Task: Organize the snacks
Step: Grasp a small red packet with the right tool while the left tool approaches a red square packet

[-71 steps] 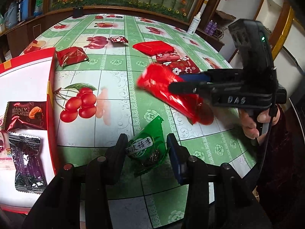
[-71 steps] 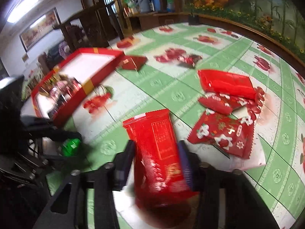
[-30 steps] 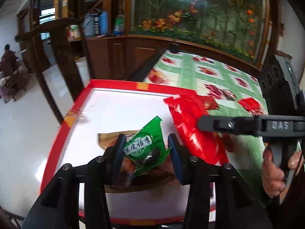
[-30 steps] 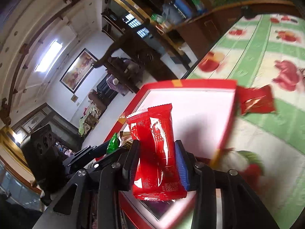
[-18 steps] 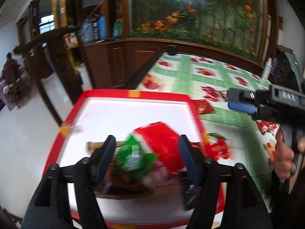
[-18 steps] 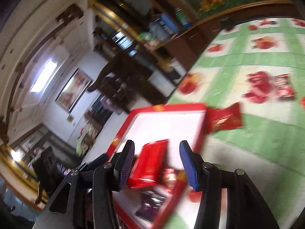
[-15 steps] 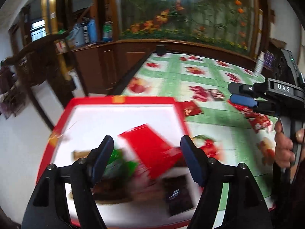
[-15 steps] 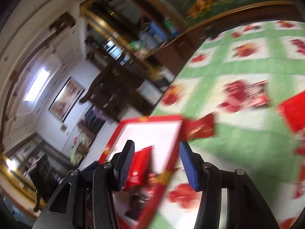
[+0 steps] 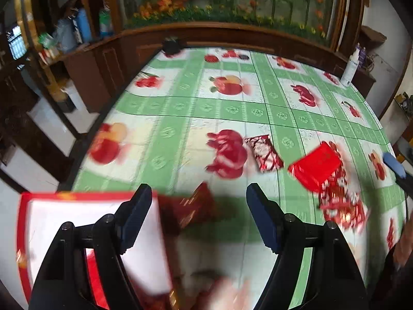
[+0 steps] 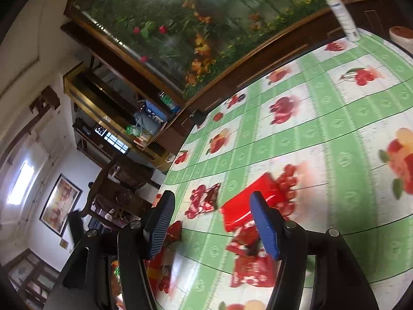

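Note:
Both views are blurred by motion. My left gripper [image 9: 198,188] hangs over the green fruit-print tablecloth, its jaws opening with nothing held. A dark red snack packet [image 9: 193,206] lies on the cloth below it, beside the red box [image 9: 77,195] with a white floor at lower left. My right gripper [image 10: 211,196] is also opening and empty. Beyond it lie a flat red packet [image 10: 242,211], a small patterned packet [image 10: 206,201] and a heap of red flowered packets [image 10: 250,266]. The left wrist view shows the same flat red packet [image 9: 316,165] and heap [image 9: 340,206].
A white spray bottle [image 9: 351,67] stands at the table's far right edge and a small black object [image 9: 171,46] at its far edge. Wooden cabinets and a flower mural ring the table. The table's left edge drops to a white floor. A hand [image 9: 405,242] shows at the right.
The green packet and the red packet have left the jaws over the red box. Both grippers have opened wider and swung right, away from the box, over the loose packets.

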Available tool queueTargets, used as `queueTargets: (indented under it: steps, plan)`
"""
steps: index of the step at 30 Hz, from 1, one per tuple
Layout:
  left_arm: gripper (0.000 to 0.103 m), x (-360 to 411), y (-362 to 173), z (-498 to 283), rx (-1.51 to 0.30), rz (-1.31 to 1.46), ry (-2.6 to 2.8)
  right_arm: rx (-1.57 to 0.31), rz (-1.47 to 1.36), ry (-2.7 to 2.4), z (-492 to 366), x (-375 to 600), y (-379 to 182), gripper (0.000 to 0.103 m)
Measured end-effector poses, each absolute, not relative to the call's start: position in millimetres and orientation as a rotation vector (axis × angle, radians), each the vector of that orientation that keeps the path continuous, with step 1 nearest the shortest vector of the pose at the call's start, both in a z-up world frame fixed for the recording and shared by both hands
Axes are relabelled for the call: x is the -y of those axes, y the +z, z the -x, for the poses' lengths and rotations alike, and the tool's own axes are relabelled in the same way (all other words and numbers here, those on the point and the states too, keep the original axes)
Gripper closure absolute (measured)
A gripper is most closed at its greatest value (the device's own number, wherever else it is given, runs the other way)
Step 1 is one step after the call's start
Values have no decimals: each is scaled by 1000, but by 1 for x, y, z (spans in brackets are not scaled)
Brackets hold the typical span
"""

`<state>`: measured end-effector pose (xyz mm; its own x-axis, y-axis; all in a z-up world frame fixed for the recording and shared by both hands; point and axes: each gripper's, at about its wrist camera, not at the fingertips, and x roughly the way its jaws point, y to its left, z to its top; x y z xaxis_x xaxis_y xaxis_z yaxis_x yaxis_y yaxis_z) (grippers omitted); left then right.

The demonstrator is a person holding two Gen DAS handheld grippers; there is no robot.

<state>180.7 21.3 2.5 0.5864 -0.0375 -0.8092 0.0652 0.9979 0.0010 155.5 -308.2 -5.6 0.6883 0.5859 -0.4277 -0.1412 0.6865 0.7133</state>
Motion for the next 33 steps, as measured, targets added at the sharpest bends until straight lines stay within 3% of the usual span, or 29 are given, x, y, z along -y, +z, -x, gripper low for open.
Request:
queueTargets:
  steps: [6,13,20,27,33]
  plan:
    - [28,-24,-30,-219,-1050,92,-21,-684,-714,458,-144,319,1,40]
    - [28,-16,-56,-205,-1143,160,-31,-698,-702,456,-138,321,2,39]
    - [28,13,-56,-162,-1133,145,-121,-719,-713,425,-140,325,-2,39]
    - [28,64,-51,-112,-1152,169,-377,-950,-709,498,-153,319,-28,39]
    - [28,28,-22,-102,-1088,304,-393,-1007,-728,569,-150,320,-38,39]
